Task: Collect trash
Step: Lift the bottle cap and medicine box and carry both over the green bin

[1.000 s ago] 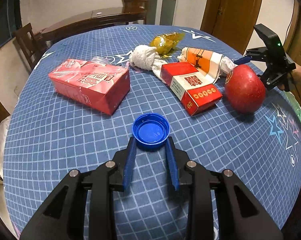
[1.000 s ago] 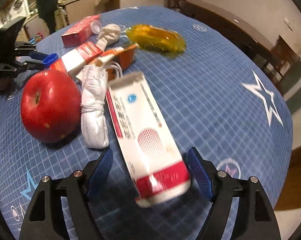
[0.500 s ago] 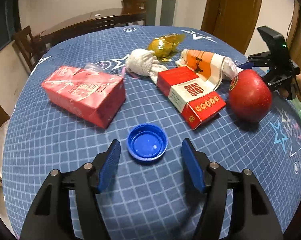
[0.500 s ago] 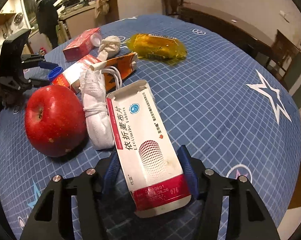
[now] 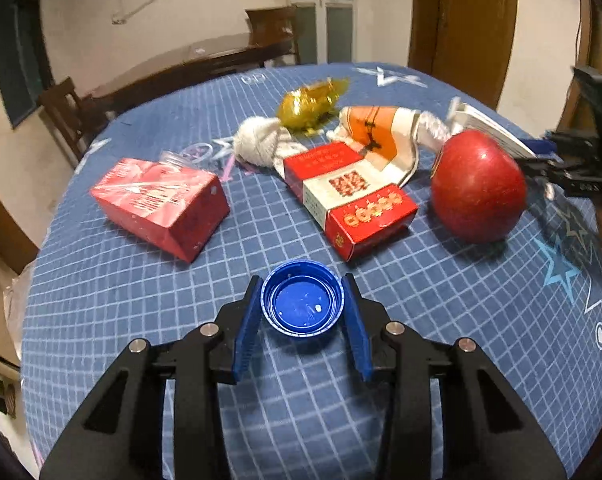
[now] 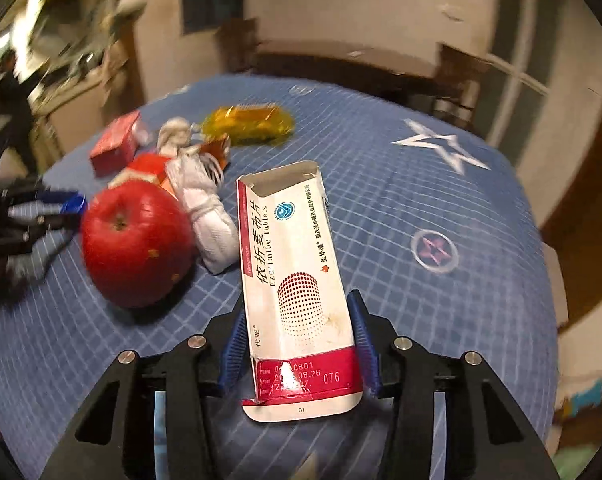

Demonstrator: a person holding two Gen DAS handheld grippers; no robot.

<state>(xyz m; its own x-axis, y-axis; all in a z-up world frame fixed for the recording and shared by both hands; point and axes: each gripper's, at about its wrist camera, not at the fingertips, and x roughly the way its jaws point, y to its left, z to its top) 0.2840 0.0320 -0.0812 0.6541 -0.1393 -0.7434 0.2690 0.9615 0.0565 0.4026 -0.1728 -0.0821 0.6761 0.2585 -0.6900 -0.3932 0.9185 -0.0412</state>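
Trash lies scattered on the blue grid tablecloth point(image 5: 441, 304), and places here are given from the red apple point(image 5: 478, 185). The blue bottle cap point(image 5: 303, 304) sits open side up, nearer the left wrist camera than the apple, between the pads of the left gripper point(image 5: 303, 300), whose jaws have just been closing and now press its rim on both sides. The right gripper point(image 6: 299, 334) has also been closing and clamps the white and red tablet box point(image 6: 293, 280), just right of the apple in its own view, beyond a knotted white cloth point(image 6: 205, 208).
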